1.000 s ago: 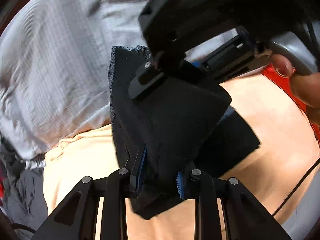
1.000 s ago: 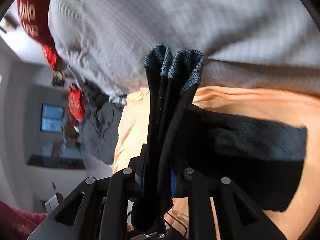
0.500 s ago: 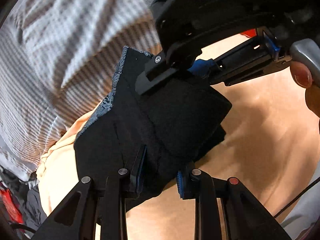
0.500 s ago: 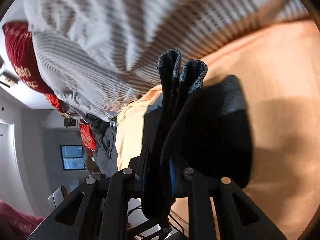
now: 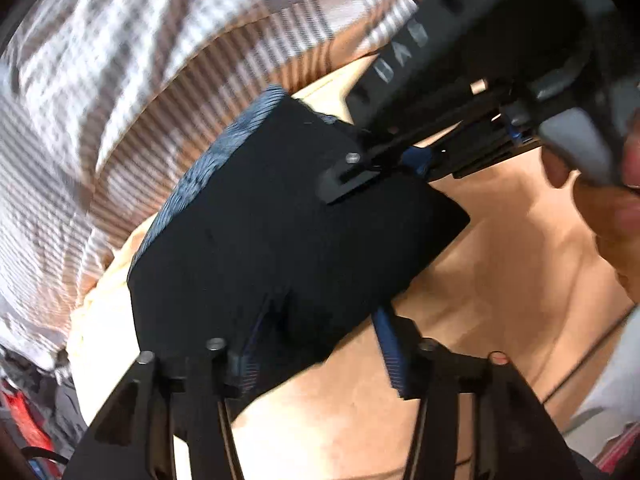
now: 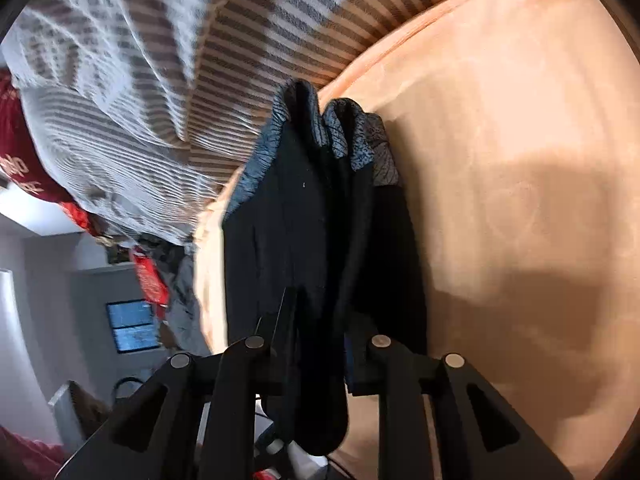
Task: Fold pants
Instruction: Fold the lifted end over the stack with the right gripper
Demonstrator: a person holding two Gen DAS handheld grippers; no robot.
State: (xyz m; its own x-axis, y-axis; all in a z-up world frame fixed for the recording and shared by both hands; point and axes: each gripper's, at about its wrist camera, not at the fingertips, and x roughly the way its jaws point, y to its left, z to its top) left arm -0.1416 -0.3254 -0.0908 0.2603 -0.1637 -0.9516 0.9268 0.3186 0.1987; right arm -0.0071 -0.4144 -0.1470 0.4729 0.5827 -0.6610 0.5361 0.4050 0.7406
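A peach sheet [image 6: 520,160] and striped blanket [image 5: 140,80] are seen behind. Folded black pants [image 5: 280,248] are held above the sheet. The right gripper [image 6: 320,354] is clamped on them; the left gripper [image 5: 316,344] is spread apart, gripping nothing

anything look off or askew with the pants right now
Nothing looks damaged. The folded black pants with a blue-grey patterned waistband sit skewed on the peach bedsheet. The right hand-held gripper pinches a bunched stack of layers. The left hand-held gripper looks open around the near edge.
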